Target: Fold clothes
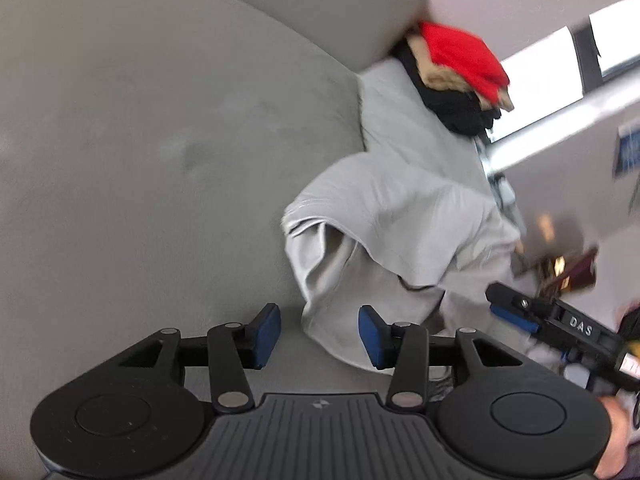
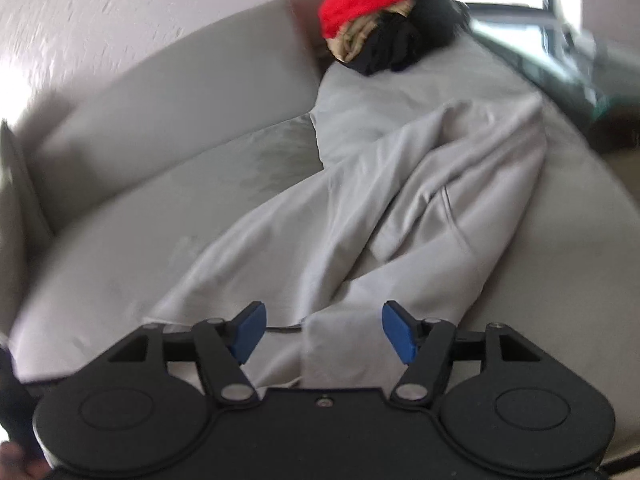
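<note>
You have two claws in play, both with jaws apart and nothing between the pads; your left claw hangs over the sofa with its blue pads spread, and your right claw is likewise spread wide over the cloth. One light grey garment lies crumpled on the seat; from your left claw it sits just ahead and to the right, its near hem reaching in front of the right pad, a fold lifted like a flap; from your right claw it runs straight ahead, a strip of it lying between the pads without being pinched, though whether the pads touch it cannot be told. One pile sits well beyond both claws in the far corner of the seat, three colours stacked: red on top, tan under it, black at the bottom. In the left view your right claw shows at the right edge, beside the garment's far side; a hand shows at the lower right. A pale wall rises behind the backrest; a bright window lies beyond the pile; the frames are blurred.
</note>
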The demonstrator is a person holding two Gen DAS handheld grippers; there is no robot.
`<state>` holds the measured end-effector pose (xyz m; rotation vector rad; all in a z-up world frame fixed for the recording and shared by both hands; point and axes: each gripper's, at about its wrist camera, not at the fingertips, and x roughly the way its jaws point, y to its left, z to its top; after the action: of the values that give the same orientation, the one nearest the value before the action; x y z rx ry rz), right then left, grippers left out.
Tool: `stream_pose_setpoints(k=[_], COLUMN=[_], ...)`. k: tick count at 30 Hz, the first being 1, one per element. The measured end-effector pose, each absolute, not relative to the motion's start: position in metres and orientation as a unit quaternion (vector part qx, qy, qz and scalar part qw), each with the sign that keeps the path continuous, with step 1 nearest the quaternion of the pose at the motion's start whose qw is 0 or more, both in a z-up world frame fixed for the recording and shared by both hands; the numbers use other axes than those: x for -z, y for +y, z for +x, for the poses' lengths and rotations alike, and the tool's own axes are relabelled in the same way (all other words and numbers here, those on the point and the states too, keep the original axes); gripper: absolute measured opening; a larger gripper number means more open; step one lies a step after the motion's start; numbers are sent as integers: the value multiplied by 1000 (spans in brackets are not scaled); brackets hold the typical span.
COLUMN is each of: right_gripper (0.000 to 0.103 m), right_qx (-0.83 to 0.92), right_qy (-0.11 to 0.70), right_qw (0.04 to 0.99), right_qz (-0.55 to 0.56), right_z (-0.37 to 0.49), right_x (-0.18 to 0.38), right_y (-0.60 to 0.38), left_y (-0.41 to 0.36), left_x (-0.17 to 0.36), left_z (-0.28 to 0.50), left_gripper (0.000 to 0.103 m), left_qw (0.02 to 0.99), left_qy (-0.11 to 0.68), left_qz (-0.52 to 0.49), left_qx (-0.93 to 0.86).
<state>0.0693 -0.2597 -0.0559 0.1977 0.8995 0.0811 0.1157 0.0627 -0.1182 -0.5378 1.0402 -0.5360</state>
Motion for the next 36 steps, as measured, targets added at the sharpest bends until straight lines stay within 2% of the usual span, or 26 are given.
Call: stream_pose_setpoints(k=[3,4,6,8,9,10,11,12,15,23,27,29,31,32,33,35,36], right_gripper=[60,60,60,59,57,50,19,4,4,4,5,12,25,36,39,42,48], right_qx=[-43,-36,-24,-8,0,5,12,25,61,153,153,137,120,112,102,76,63], right_qy=[441,445,454,462,465,466,464,456,432,351,401,403,373,352,334,307,300], right_qw=[896,895,889,882,878,877,878,885,900,894,866,868,887,900,912,933,940], right_qz=[15,-9,-51,-95,-112,-120,-115,-86,2,232,257,254,245,233,216,171,150], right_z=[78,81,86,90,90,88,84,75,47,-26,-46,-51,-56,-57,-57,-47,-39], right_x=[65,69,78,87,90,92,91,84,66,19,47,52,42,33,25,13,9], right_y=[-237,-231,-220,-211,-209,-209,-215,-229,-273,-389,-406,-406,-402,-397,-390,-372,-363], left_y=[55,53,46,35,29,23,18,16,18,47,35,31,31,31,30,29,27], left_x=[116,116,120,122,122,122,121,119,110,94,104,111,113,114,113,113,112], left_z=[130,134,140,142,142,142,142,141,134,105,90,88,90,92,94,97,99], left_gripper=[40,36,25,8,4,1,1,1,1,1,1,1,2,5,8,27,30], left_qw=[809,807,803,803,805,808,811,815,829,813,804,800,800,800,801,803,805], left_qy=[476,478,482,485,484,482,480,476,461,448,471,479,479,478,478,476,476], left_qz=[-215,-207,-189,-161,-148,-140,-134,-129,-127,-241,-225,-226,-236,-239,-242,-247,-245], left_qx=[271,279,295,307,309,309,308,304,289,283,286,282,275,272,268,259,256])
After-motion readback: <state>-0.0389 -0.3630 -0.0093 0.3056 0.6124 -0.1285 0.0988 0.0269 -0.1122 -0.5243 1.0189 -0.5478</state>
